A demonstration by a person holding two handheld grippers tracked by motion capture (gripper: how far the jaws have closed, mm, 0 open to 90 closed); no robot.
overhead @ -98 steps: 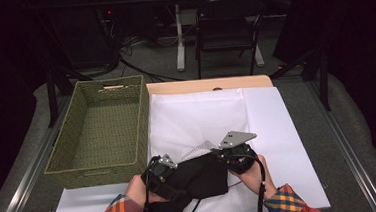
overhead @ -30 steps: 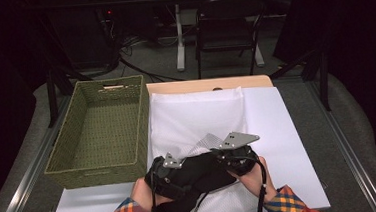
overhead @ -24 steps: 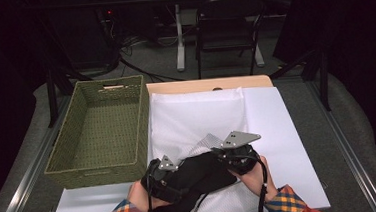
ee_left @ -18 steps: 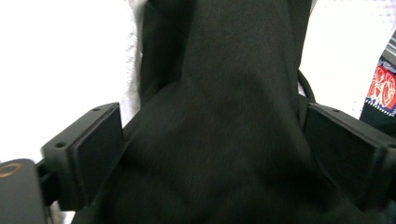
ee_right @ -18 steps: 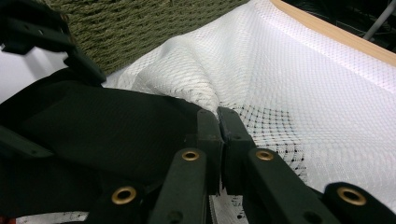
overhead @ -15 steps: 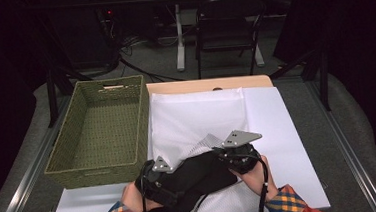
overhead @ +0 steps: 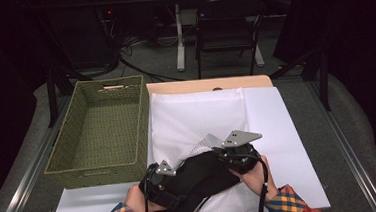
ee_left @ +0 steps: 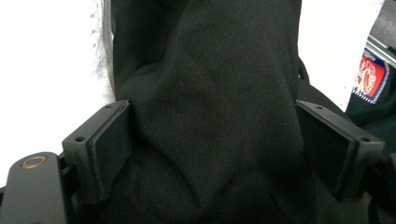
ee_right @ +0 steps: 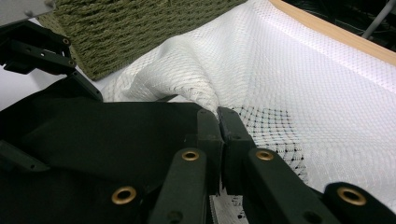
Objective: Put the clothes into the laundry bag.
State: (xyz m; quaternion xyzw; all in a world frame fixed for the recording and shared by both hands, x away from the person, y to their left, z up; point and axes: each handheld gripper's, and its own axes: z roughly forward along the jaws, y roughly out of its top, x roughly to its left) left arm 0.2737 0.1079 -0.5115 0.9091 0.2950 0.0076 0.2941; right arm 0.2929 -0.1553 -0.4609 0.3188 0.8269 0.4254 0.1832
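- At the near edge of the table, the person holds a black garment point(overhead: 201, 177) between both grippers, over the white mesh laundry bag point(overhead: 197, 120) that lies spread on the white sheet.
- The left gripper point(overhead: 157, 181) sits at the garment's near-left end. In the left gripper view its two jaws stand wide apart, one on each side of a thick bunch of the black cloth point(ee_left: 210, 116); the pads touch the fabric's sides, but I cannot tell how hard they press.
- The right gripper point(overhead: 239, 155) is at the garment's far-right end, its grey plate on top. In the right gripper view its jaws are pressed together, pinching the edge of the mesh bag point(ee_right: 201, 93) right where it meets the black garment point(ee_right: 102, 135).
- The bag's mesh is lifted into a peak at that pinch and lies flat farther out.
- A green woven basket point(overhead: 100, 129) stands just beside the bag on the left, with the left gripper near its front corner.
- Plaid sleeves point(overhead: 283, 207) show at the bottom of the high view.
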